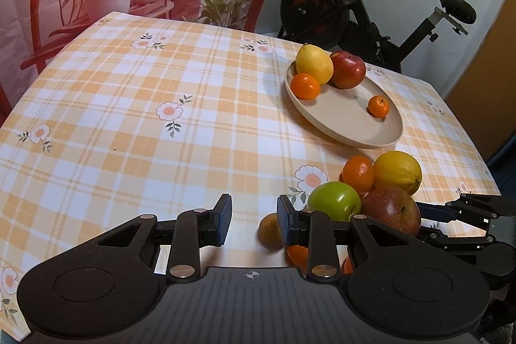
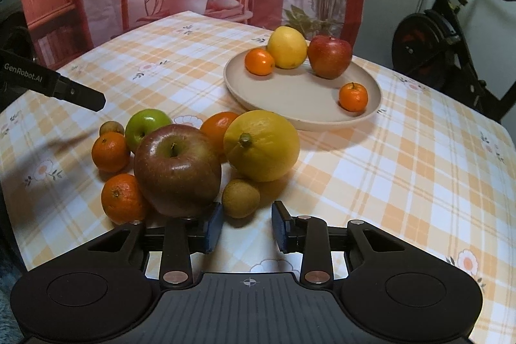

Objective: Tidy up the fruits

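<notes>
Blue pads: right gripper (image 2: pixel 246 226) narrowed to a slim gap, nothing between the jaws, low over the checked tablecloth (image 2: pixel 403 170).
Nearest fruit: small brown kiwi-like fruit (image 2: pixel 240 198) just ahead of the fingertips, slightly left of the gap's centre, resting on the cloth.
Crowding: big red-green apple (image 2: pixel 178 165) touching or nearly touching the left pad; large lemon (image 2: pixel 262 145) just behind the kiwi-like fruit.
Rest of pile: green apple (image 2: pixel 146 126), three mandarins, another small brown fruit further left, all bunched close.
Left gripper (image 1: pixel 254 220): also narrow and empty, hovering beside the same pile, green apple just past its right pad.
Destination: beige plate (image 2: pixel 290 100) beyond the pile, already carrying a lemon, a red apple, two mandarins; bare patch in the near half.
Step in hand, judged: picking the small brown fruit.
Doing it well: gap likely too slim for the fruit, so widen first, centre over it, keep the left pad off the apple, close gently on the soft skin, lift straight before heading to the plate.
Risk: nudged apple or lemon rolling off the pile.
</notes>
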A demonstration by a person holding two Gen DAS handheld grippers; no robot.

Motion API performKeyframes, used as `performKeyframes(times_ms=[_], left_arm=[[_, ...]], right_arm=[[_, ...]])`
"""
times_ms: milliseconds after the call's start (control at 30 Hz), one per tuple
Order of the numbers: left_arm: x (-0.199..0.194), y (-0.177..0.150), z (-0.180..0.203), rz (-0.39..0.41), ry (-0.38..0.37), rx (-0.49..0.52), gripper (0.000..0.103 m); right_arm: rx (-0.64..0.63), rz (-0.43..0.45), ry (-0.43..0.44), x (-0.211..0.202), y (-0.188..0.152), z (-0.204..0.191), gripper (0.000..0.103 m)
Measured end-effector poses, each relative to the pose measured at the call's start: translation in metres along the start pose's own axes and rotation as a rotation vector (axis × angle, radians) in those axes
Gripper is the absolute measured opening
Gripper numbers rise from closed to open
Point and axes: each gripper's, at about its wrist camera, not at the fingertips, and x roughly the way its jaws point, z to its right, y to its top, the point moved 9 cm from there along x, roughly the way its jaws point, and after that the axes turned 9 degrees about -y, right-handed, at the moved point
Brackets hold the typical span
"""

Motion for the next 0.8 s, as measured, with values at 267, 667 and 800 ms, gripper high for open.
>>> performKeyframes(times_ms=[267,667,800], left_arm=[[0.001,-0.002,-0.002,-0.012,-0.003,-0.018,0.032],[0.004,-0.005,-0.006,-0.028,-0.016,-0.064,0.032],[0.009,-0.009,-0.006,-0.048,-0.041,-0.098,0.032]], right_arm=[[-0.001,0.004,0.013,0.004,0.002,0.0,0.026],[0.074,0.015,0.011,-0.003,-0.005,0.012,0.025],[0.097,0.016,0.006,-0.004,-0.007,0.017,0.025]])
